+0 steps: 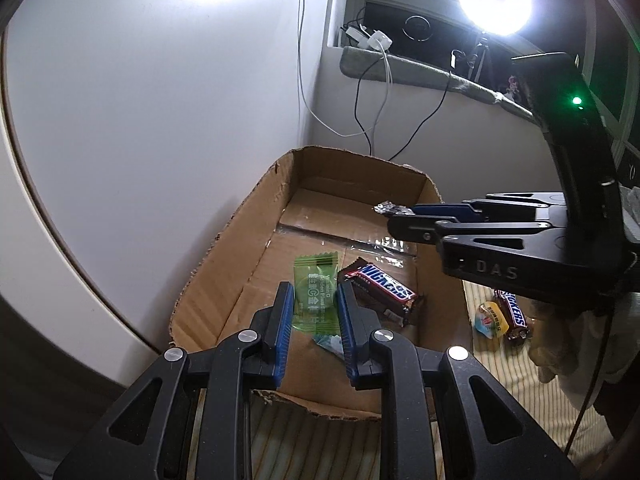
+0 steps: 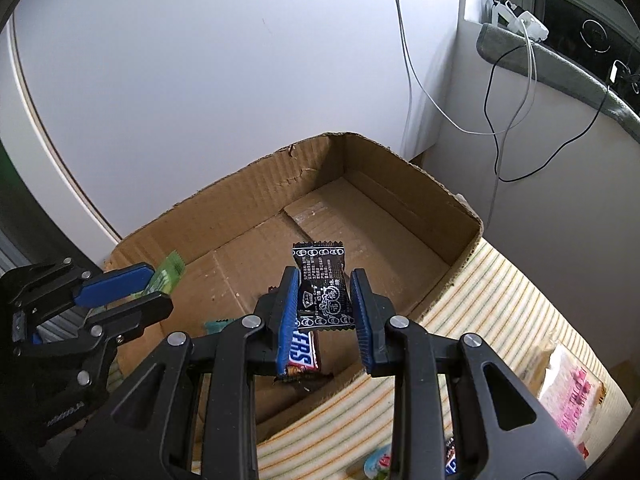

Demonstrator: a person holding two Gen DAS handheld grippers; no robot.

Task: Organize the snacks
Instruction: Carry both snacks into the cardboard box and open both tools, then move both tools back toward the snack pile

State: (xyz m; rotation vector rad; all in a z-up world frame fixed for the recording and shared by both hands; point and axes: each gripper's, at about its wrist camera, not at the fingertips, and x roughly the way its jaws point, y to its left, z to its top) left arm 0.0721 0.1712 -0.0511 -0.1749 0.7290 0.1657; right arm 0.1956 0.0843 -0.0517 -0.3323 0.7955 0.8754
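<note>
Two grippers here, each clamped on one candy. The left gripper (image 1: 313,312) pinches a translucent green square candy wrapper (image 1: 313,294) between its blue pads, held above the open brown cardboard box (image 1: 224,268). The crimped ends of the wrapper run away from the camera, so its long axis lies along the fingers, with the far crimped edge poking out past the tips. The right gripper (image 2: 325,300) is squeezing a black candy wrapper with white print (image 2: 322,288) the same way: long axis along the fingers, top crimped end pointing away toward the far box wall, also over the box.

Inside the box I count one brown Snickers bar (image 1: 380,290) flat on the floor near the front right corner, long axis running diagonally from back-left to front-right in the left wrist view. There's also one small teal wrapper (image 1: 330,342) on the box floor just beside it, mostly hidden by the left gripper's fingers.

Outside the box, on the striped yellow-green cloth (image 1: 520,396), there's a second Snickers bar (image 1: 514,310) and one small yellow and blue candy (image 1: 490,318) touching it. In the right wrist view one clear packet with pink print (image 2: 576,392) sits on the cloth at the right edge, well apart from the box.
</note>
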